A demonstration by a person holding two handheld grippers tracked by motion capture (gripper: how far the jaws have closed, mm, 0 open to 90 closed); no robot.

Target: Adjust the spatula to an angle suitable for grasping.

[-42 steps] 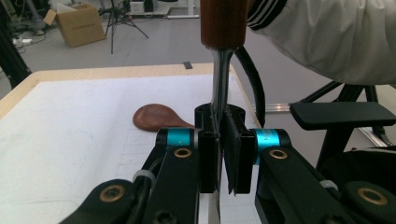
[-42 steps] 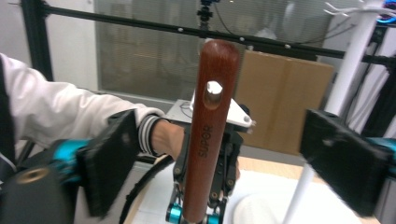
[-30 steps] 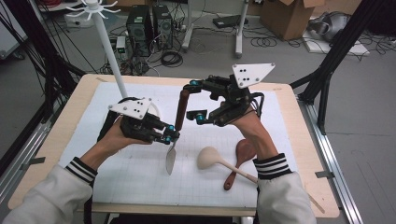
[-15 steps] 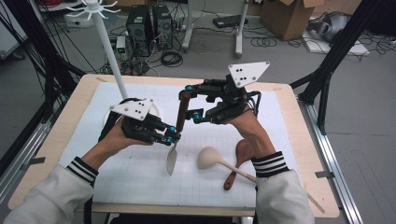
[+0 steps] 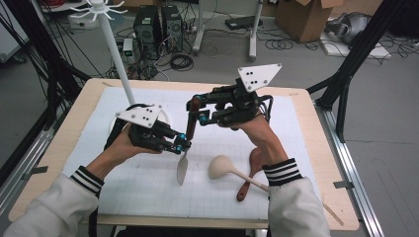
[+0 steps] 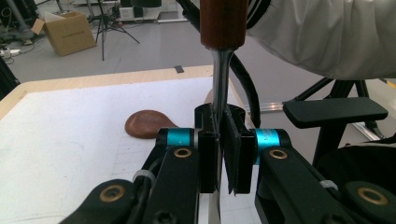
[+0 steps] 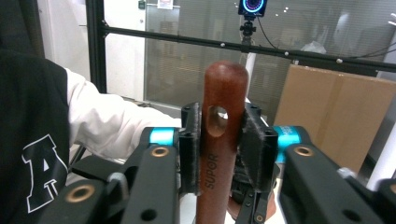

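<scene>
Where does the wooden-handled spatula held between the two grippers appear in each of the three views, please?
High view: the spatula stands near the centre, handle up, metal blade down to the mat.
Left gripper view: its metal neck runs up from the jaws at centre, brown handle at the top edge.
Right gripper view: its brown handle, with a hanging hole, rises at centre between the pads.
Shared landmark: the dark wooden spoon on the mat, in the high and left gripper views.

White sleeves (image 5: 42,210) with black-and-white striped cuffs (image 5: 86,181). Black hand-held gripper (image 5: 180,143) on left, another (image 5: 196,111) on right: cyan bands, brass-coloured screws, grey three-cornered plates (image 5: 258,75), black cables. Black garment (image 7: 32,140) with white letter "A".
</scene>
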